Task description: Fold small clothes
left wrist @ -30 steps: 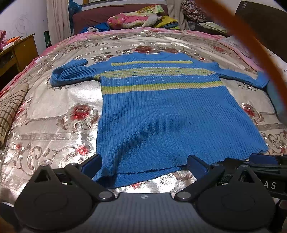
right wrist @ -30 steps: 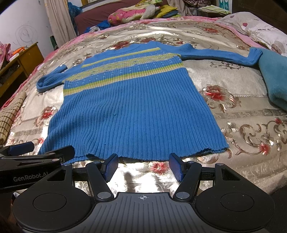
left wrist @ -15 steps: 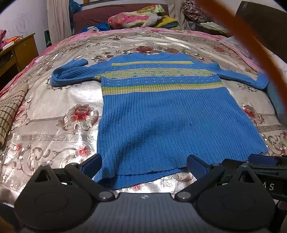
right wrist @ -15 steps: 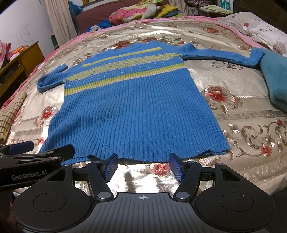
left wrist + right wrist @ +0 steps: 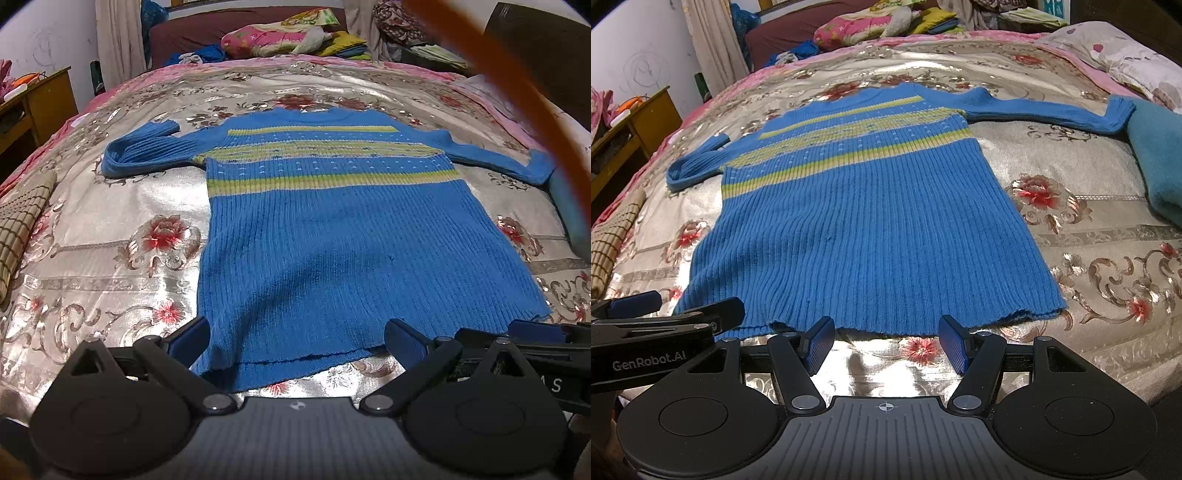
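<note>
Left wrist view: blue ribbed sweater (image 5: 332, 236) with yellow-green chest stripes spread flat on a shiny floral bedspread (image 5: 122, 210), hem nearest, both sleeves out sideways. Left gripper (image 5: 297, 341) wide open over the hem's left corner, holding nothing; whether the fingers touch the knit is unclear. Blurred orange strap (image 5: 498, 77) across the upper right. Checked cloth (image 5: 22, 218) at the bed's left edge.

Right wrist view: right gripper (image 5: 886, 343) spread wide, empty, pads just short of the hem, over bare bedspread. Left gripper's fingers (image 5: 639, 301) at the sweater's (image 5: 864, 221) lower left corner. Teal blanket (image 5: 1160, 155) beside the right cuff
</note>
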